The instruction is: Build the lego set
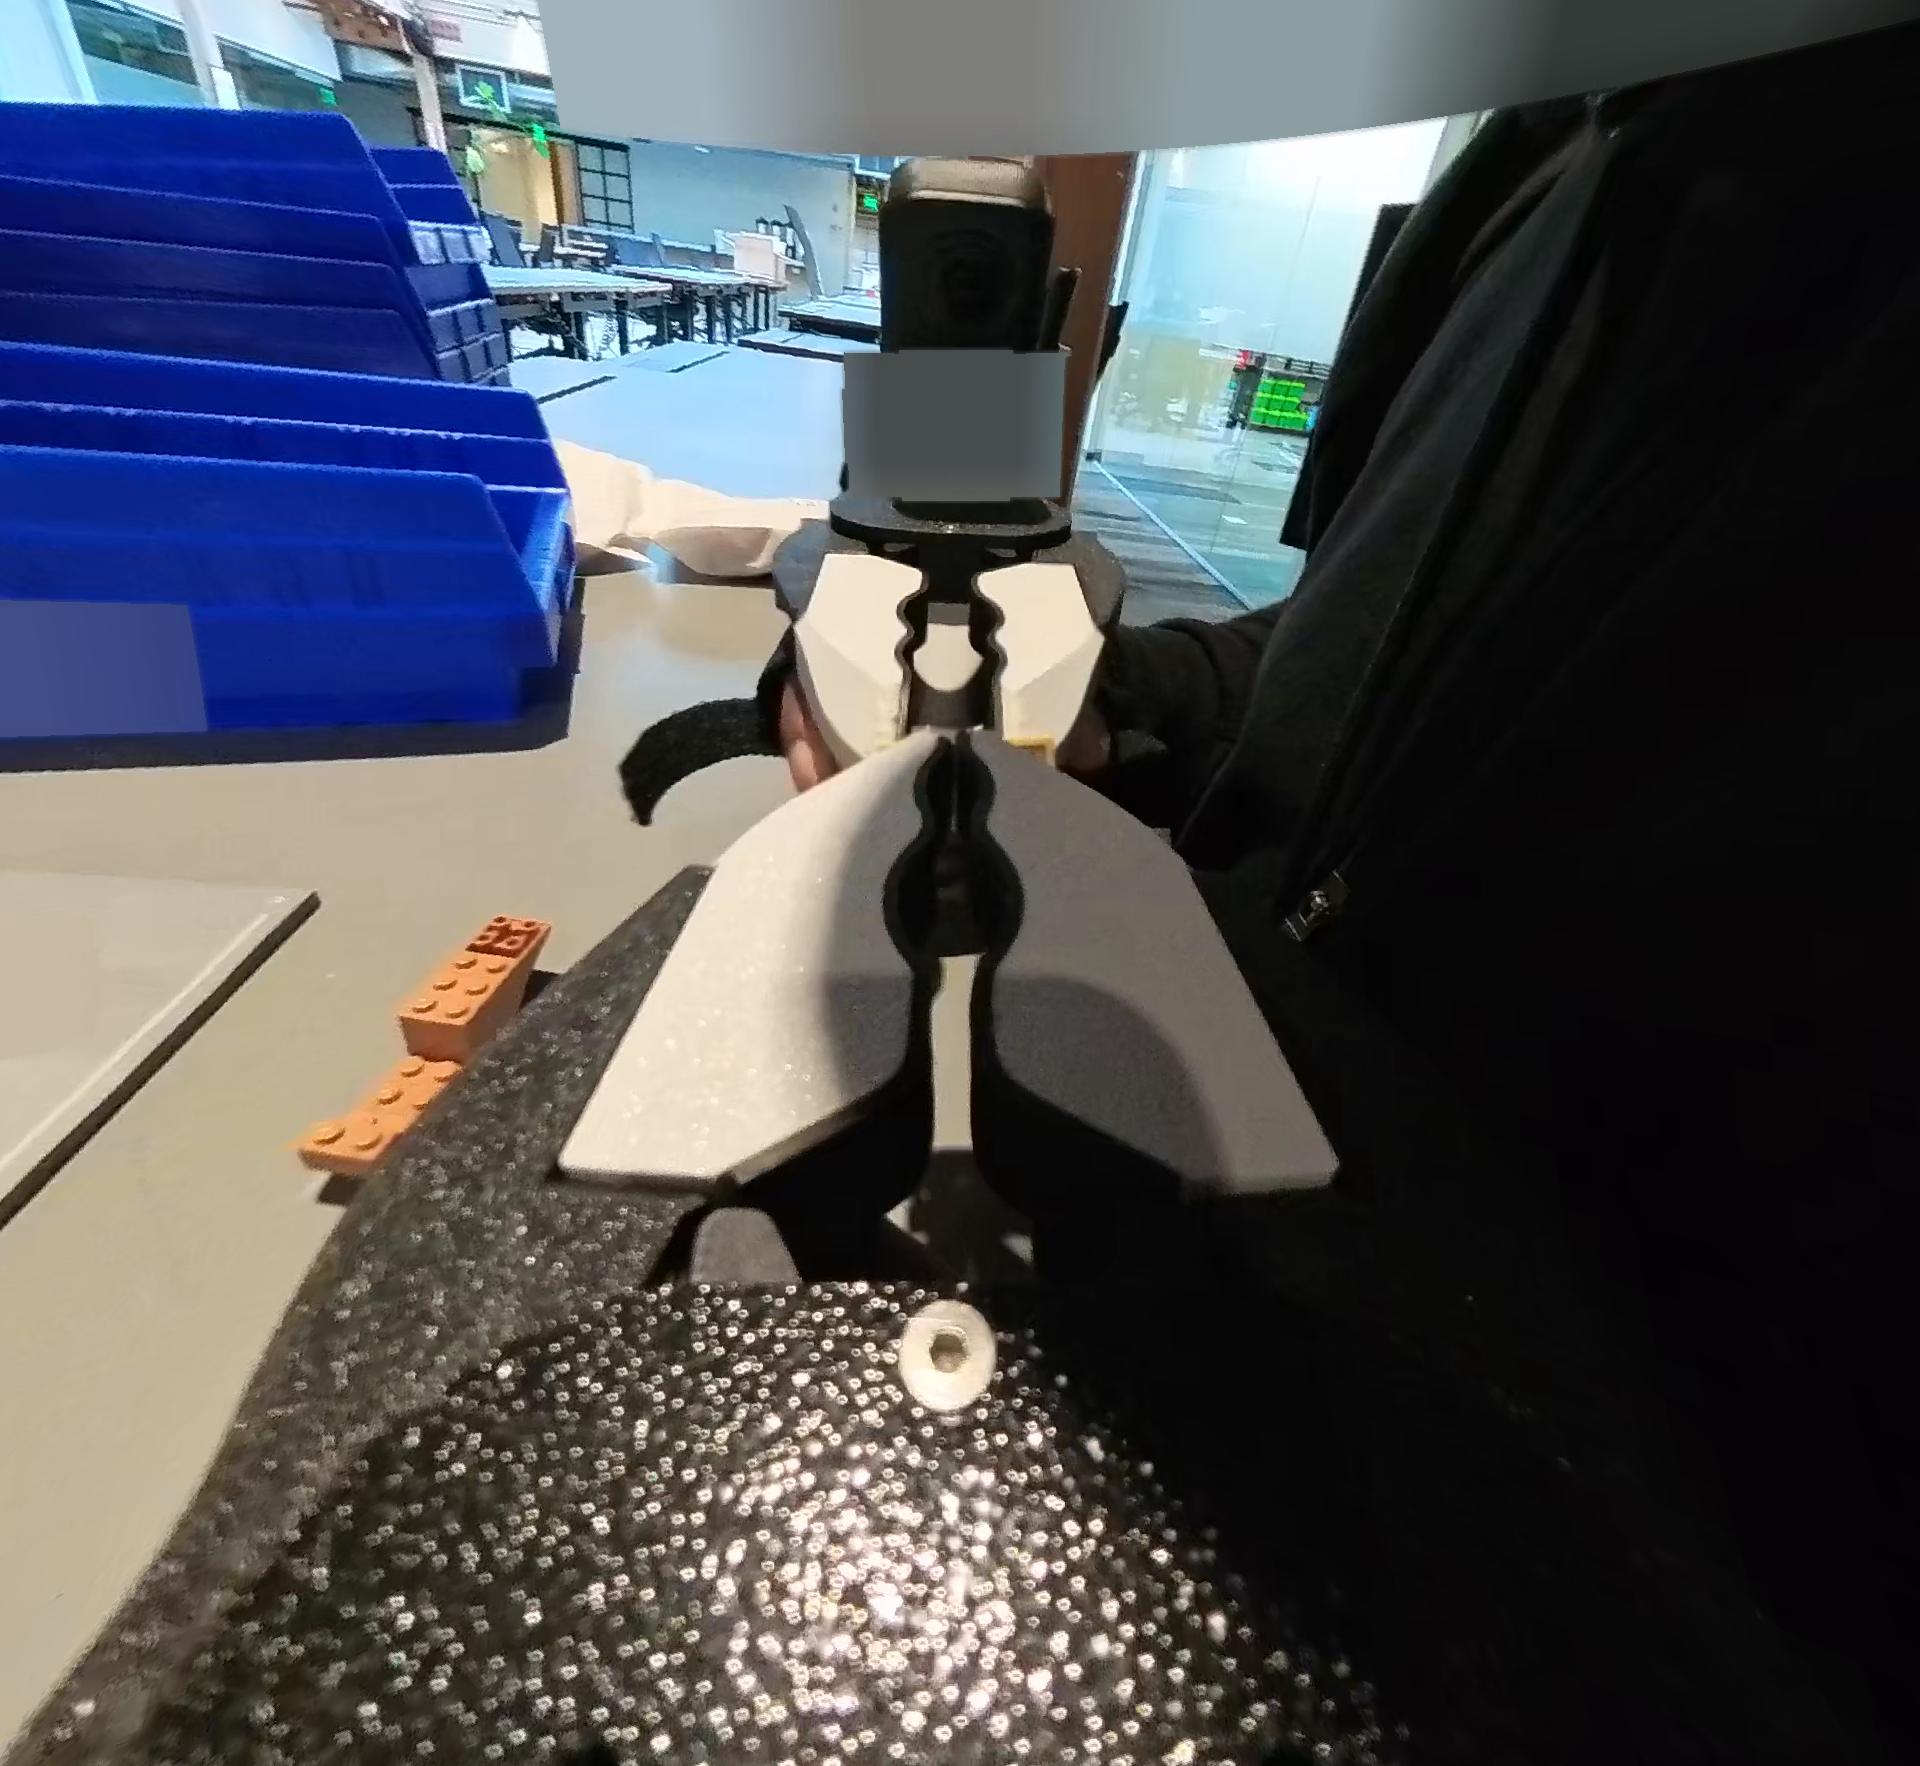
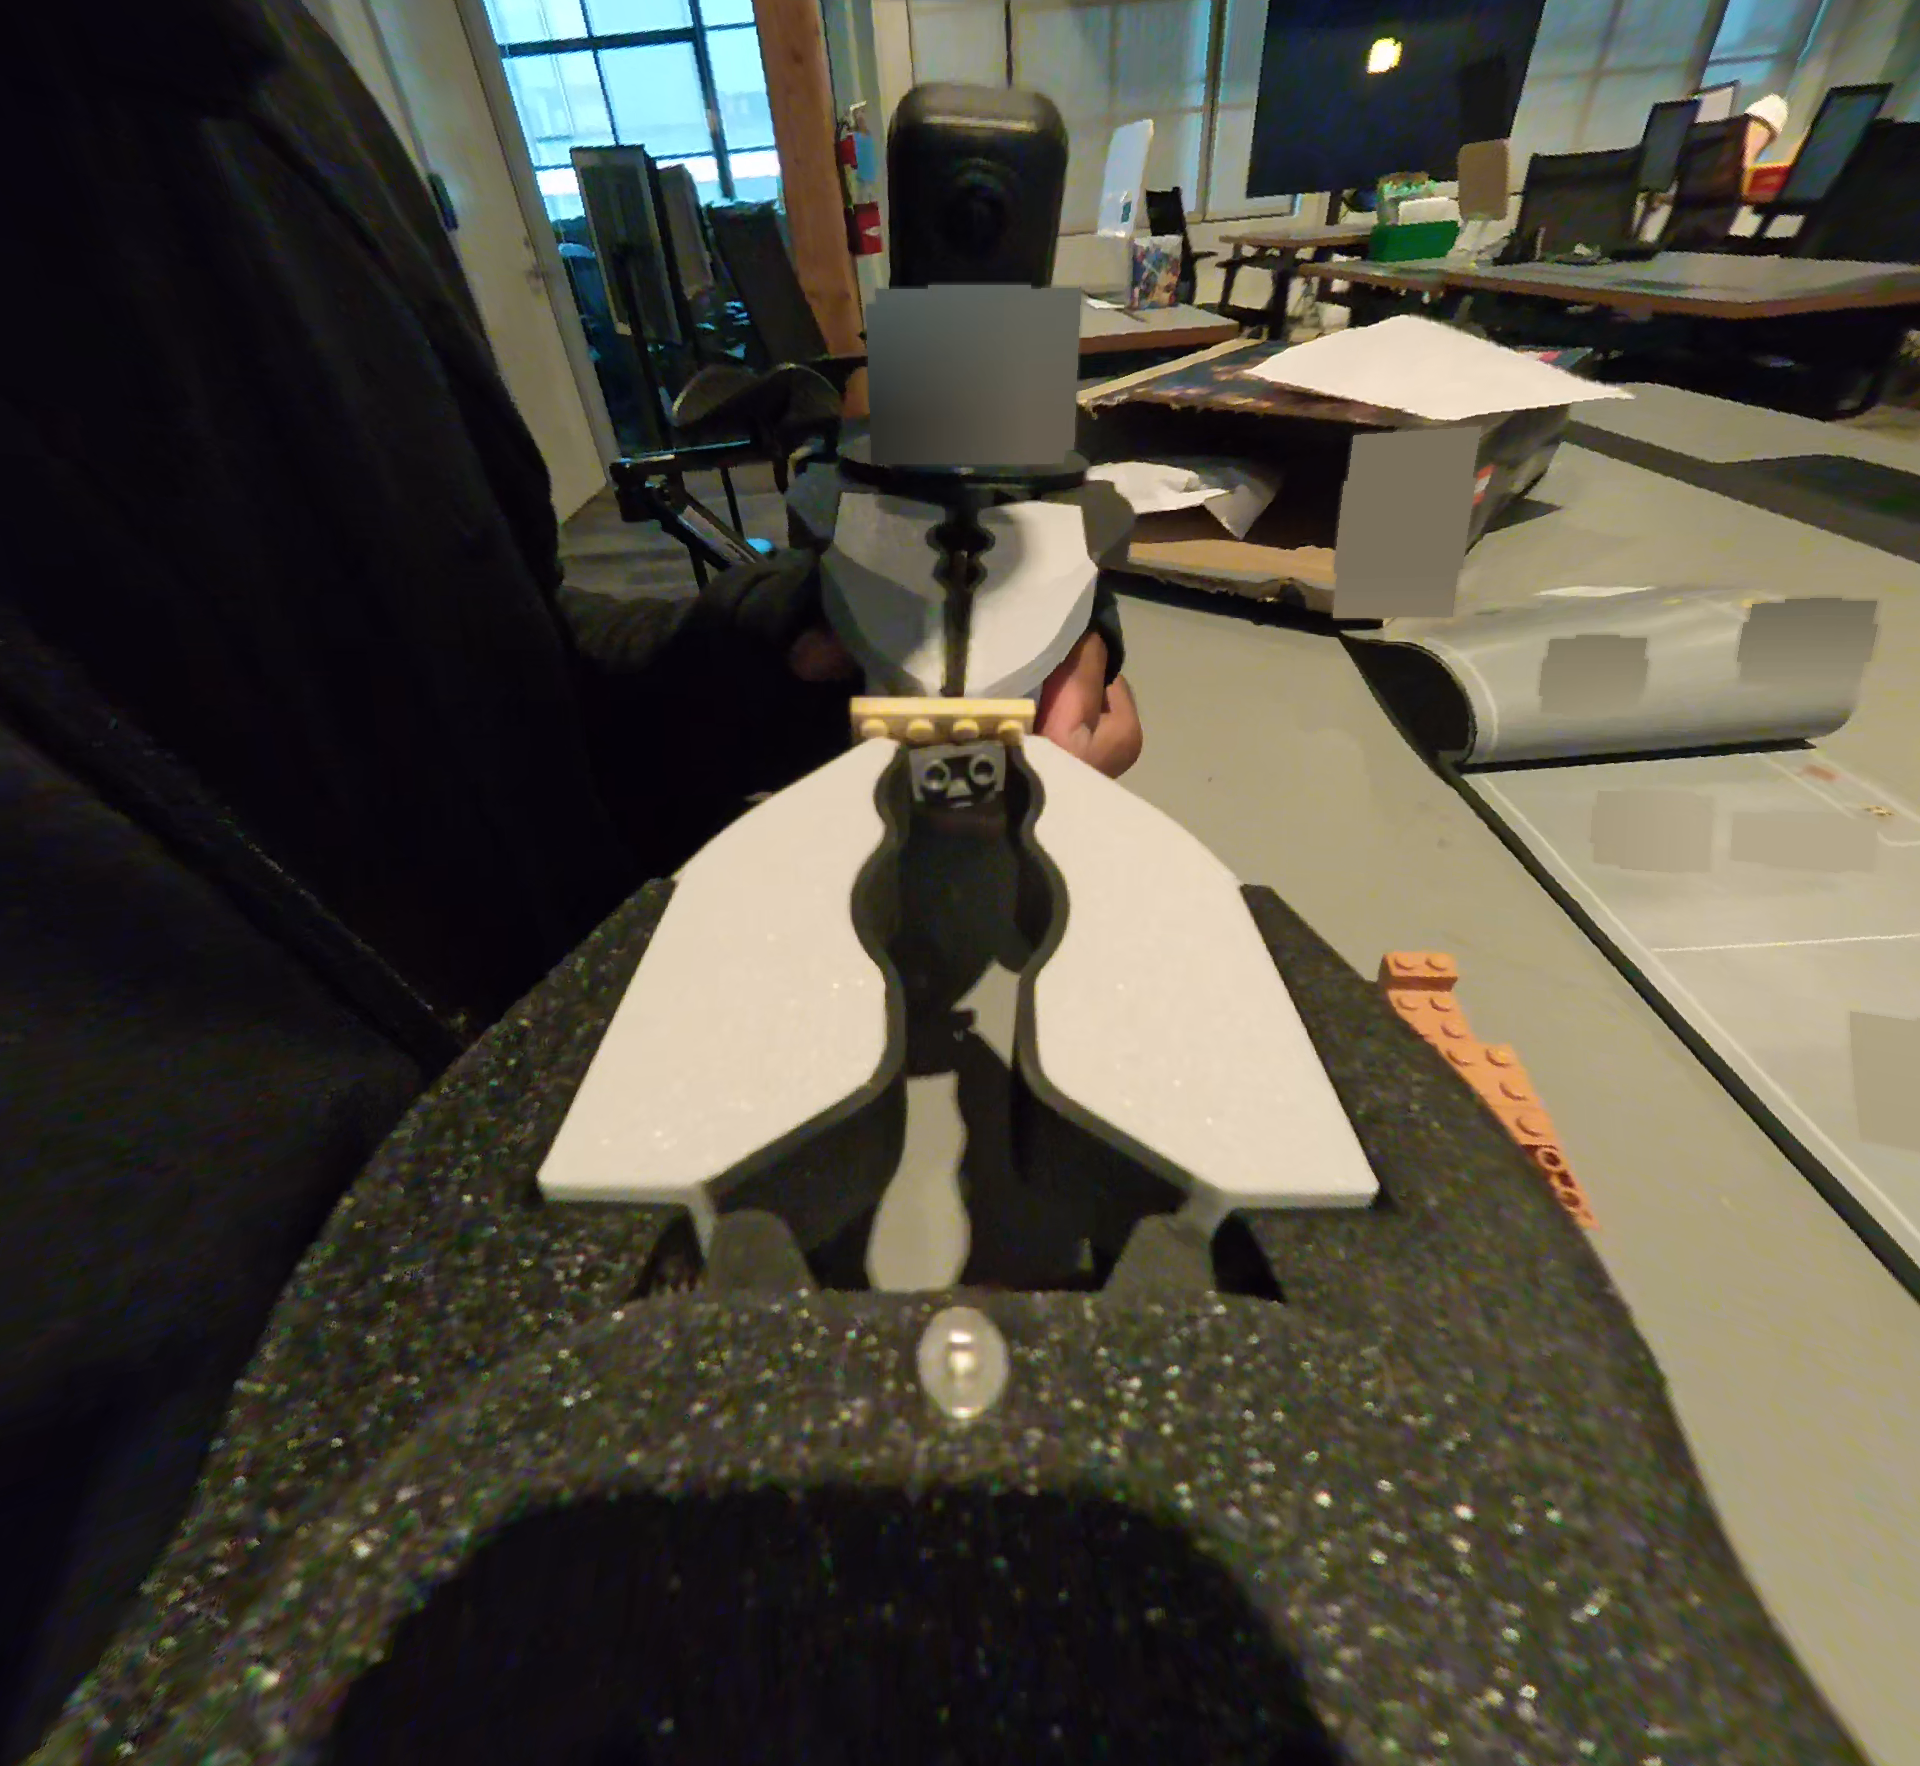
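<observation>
Gripping dark grey brick (image 2: 957,771), right tongs (image 2: 957,766); left tongs (image 1: 954,748) pinch tan plate (image 2: 942,717) (tips meeting).

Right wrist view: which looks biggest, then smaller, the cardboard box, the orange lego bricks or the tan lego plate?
1. cardboard box, biggest.
2. orange lego bricks.
3. tan lego plate, smallest, though it's farther from the camera than the bricks, so their real order is unsure.

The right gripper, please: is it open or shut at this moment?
Shut on a piece: the right gripper pinches a small dark grey brick between its fingers, a tan plate across its far end.
</observation>
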Available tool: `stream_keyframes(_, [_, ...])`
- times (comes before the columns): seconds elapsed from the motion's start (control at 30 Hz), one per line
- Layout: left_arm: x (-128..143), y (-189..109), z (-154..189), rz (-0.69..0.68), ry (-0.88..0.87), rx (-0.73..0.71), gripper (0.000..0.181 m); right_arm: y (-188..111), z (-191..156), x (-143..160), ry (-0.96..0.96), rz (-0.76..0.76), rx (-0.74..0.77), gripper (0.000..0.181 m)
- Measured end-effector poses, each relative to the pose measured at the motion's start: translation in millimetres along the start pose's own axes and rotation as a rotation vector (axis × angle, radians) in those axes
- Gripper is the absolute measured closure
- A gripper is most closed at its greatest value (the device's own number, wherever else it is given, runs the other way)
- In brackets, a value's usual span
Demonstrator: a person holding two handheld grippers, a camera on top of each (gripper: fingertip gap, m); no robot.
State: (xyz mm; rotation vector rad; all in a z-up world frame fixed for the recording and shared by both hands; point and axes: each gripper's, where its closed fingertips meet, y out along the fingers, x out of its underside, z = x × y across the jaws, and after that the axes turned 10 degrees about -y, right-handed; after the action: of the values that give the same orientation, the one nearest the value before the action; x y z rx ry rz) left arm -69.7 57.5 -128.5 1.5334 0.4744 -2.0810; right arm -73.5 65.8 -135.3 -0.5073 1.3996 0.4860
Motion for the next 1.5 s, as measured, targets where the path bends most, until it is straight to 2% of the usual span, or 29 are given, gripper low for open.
stream_keyframes(0.2, [-1,0,-3,-0.001,-0.011,-0.011,0.181,-2,5,-2,0.027,0.017,0.012,0.165])
stream_keyframes(0.5, [8,-1,-10,-0.074,0.028,-0.084,0.181,-1,8,9,0.022,-0.070,0.047,0.165])
stream_keyframes(0.7, [29,0,-16,-0.230,0.038,-0.137,0.181,0,6,37,0.010,-0.314,0.075,0.166])
stream_keyframes(1.1, [79,-6,-34,-0.584,0.009,-0.231,0.181,2,2,87,0.045,-0.657,0.062,0.165])
stream_keyframes(1.27, [95,-13,-44,-0.708,-0.003,-0.295,0.181,6,2,89,0.066,-0.678,0.045,0.165])
stream_keyframes(1.5, [97,-16,-45,-0.727,0.016,-0.287,0.181,7,3,92,0.072,-0.695,0.038,0.165])
